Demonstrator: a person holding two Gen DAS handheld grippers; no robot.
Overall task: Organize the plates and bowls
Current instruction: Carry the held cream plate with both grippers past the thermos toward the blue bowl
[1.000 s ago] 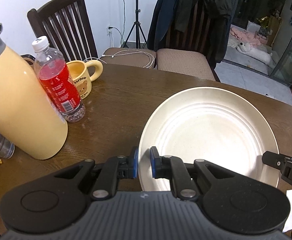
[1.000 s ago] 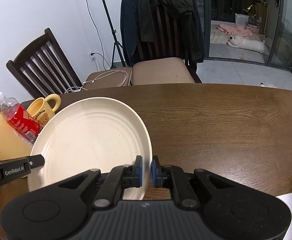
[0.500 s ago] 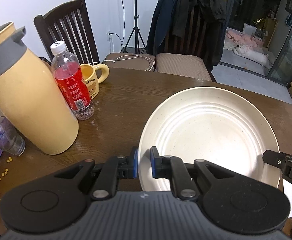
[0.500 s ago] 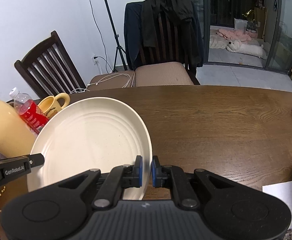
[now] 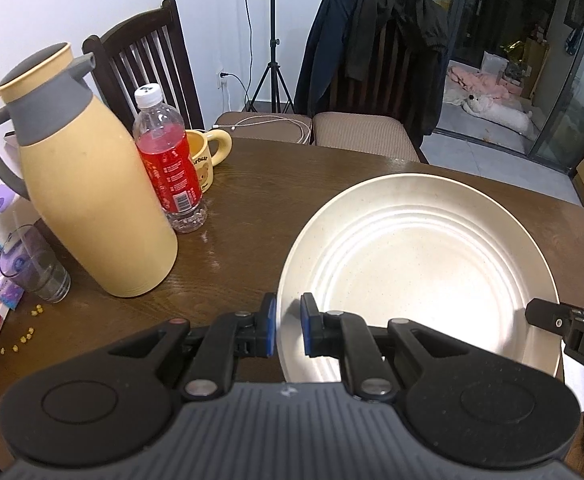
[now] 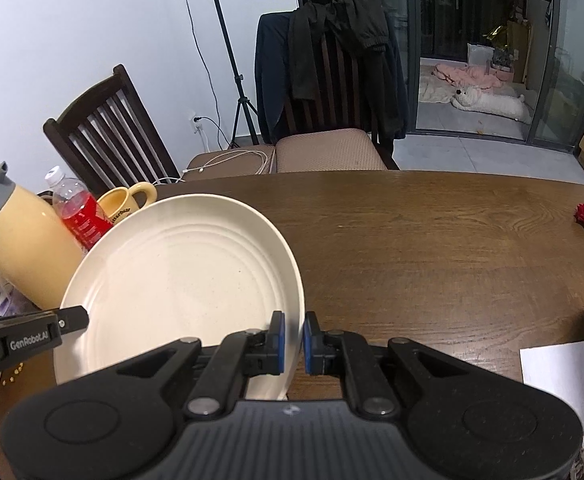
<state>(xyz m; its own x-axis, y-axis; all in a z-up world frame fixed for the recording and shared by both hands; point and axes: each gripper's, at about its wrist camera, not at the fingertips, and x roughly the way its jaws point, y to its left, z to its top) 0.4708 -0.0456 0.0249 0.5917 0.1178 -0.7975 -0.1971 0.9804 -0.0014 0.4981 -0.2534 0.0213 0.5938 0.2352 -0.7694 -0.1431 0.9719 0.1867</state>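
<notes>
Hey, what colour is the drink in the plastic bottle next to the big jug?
Red, in the bottle, clearest in the left wrist view.

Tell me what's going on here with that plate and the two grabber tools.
A person is holding one cream plate with two hand-held grippers at once. The left gripper is shut on the plate's left rim, and the right gripper is shut on the opposite rim. The plate is lifted off the wooden table and empty. On the table off to the left stand a yellow jug, a bottle of red drink and a yellow mug, untouched.
</notes>
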